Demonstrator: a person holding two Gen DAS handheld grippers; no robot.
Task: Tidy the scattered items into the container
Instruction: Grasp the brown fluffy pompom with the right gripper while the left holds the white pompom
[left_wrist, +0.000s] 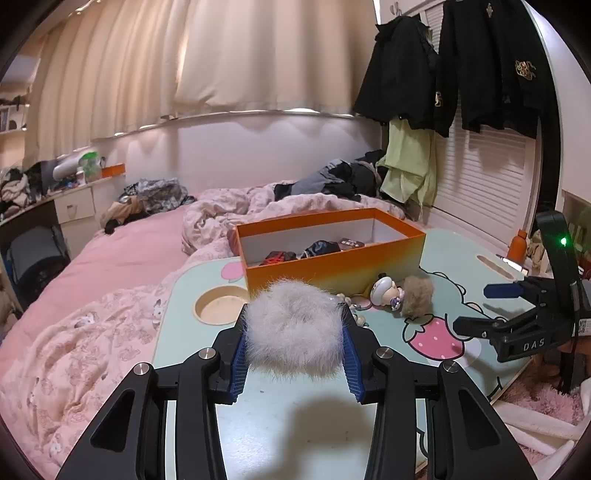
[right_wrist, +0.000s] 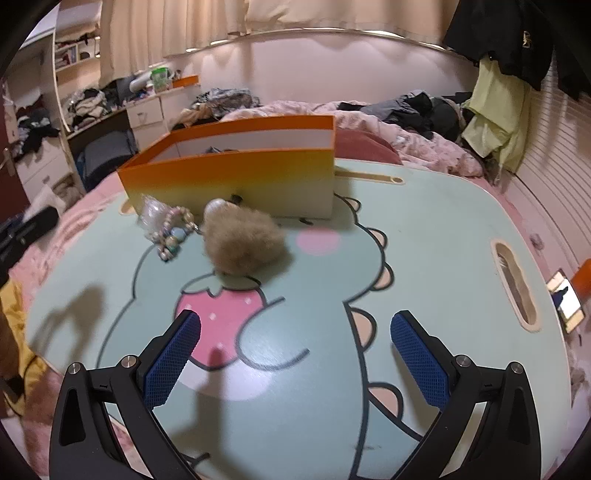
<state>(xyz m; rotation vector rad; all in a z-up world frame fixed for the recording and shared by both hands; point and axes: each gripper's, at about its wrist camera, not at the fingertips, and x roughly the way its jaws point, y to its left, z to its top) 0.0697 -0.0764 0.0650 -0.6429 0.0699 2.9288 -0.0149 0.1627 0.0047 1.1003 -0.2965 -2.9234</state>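
Carrying the white pompom (left_wrist: 293, 328) pinched in our left gripper (left_wrist: 293, 345), lifted off the lap table (left_wrist: 303, 417), just near of the orange box (left_wrist: 332, 264). Next: reach over its rim and release. Right gripper (right_wrist: 295, 332) spread, empty; brown pompom (right_wrist: 242, 245) waits.

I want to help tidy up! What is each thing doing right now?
Left gripper: shut on the white pompom, lifted.
Right gripper: open, holding nothing.
Orange box: open, some items inside.
Brown pompom: lying on the table.
Bead bracelet: lying on the table.
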